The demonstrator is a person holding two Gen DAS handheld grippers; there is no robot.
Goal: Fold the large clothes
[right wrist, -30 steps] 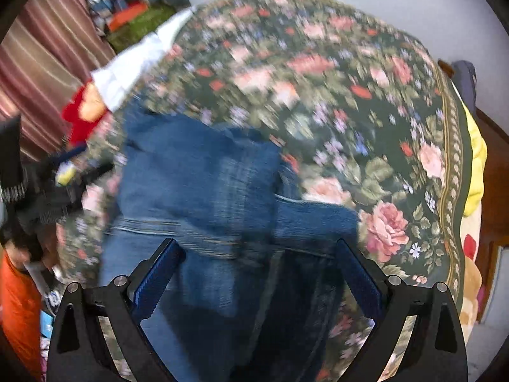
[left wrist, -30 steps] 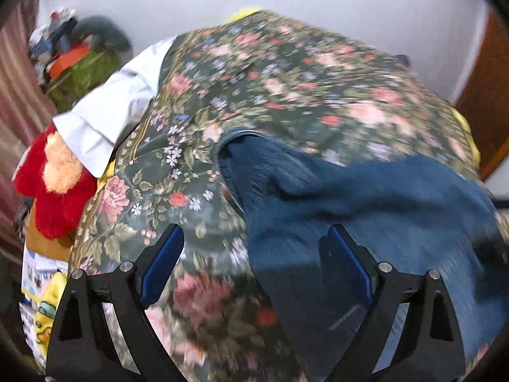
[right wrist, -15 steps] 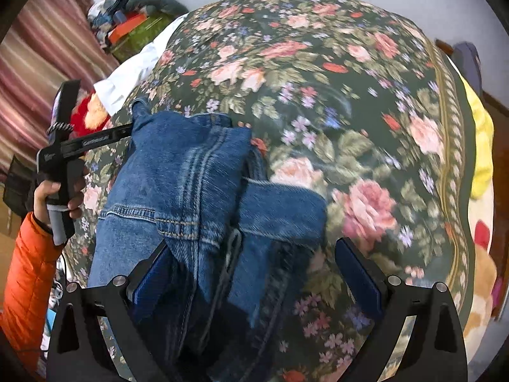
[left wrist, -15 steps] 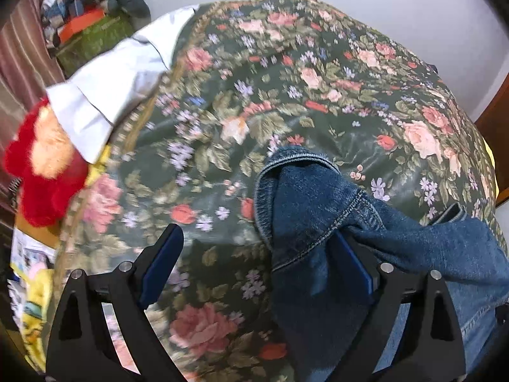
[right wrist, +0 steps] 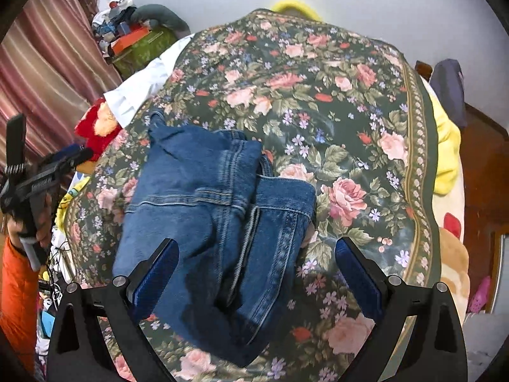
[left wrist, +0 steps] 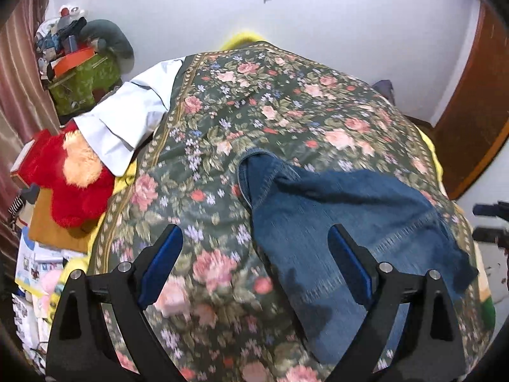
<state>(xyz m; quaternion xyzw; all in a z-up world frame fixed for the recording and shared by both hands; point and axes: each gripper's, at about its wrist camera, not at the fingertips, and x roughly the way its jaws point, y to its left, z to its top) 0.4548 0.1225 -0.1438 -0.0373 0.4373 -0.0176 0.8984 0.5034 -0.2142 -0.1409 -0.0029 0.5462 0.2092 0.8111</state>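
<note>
1. Left wrist view: the left gripper (left wrist: 254, 261) hangs released above the bed (left wrist: 286, 105), its two blue-padded fingers (left wrist: 160, 262) spread wide with nothing between them. The bed is covered by a dark green blanket printed with pink roses.
2. In the same view, the jeans (left wrist: 350, 216) lie on the blanket to the right of centre, folded into a thick bundle. One rolled denim edge points toward the middle of the bed, and the right finger sits in front of the cloth; I cannot tell whether it touches.
3. Off the bed's left edge are a red plush toy (left wrist: 70, 175) and a white cloth (left wrist: 127, 117) draped over the corner. Behind them stands a green box (left wrist: 86, 79) piled with odds and ends, beside a striped curtain (left wrist: 19, 79). The tip of the right gripper (left wrist: 491, 219) shows at the far right edge.
4. Right wrist view: the right gripper (right wrist: 256, 269) is also released, fingers wide apart and empty, held over the near end of the jeans (right wrist: 216, 216).
5. Here the jeans lie left of centre on the bed (right wrist: 350, 95), folded over themselves so seams and a hem band show on top; the lower part is blurred.
6. At the far left a hand (right wrist: 39, 219) with an orange sleeve (right wrist: 14, 302) holds the left gripper (right wrist: 44, 175) just off the bed's side. A yellow pillow (right wrist: 445, 146) lies at the bed's right edge.
</note>
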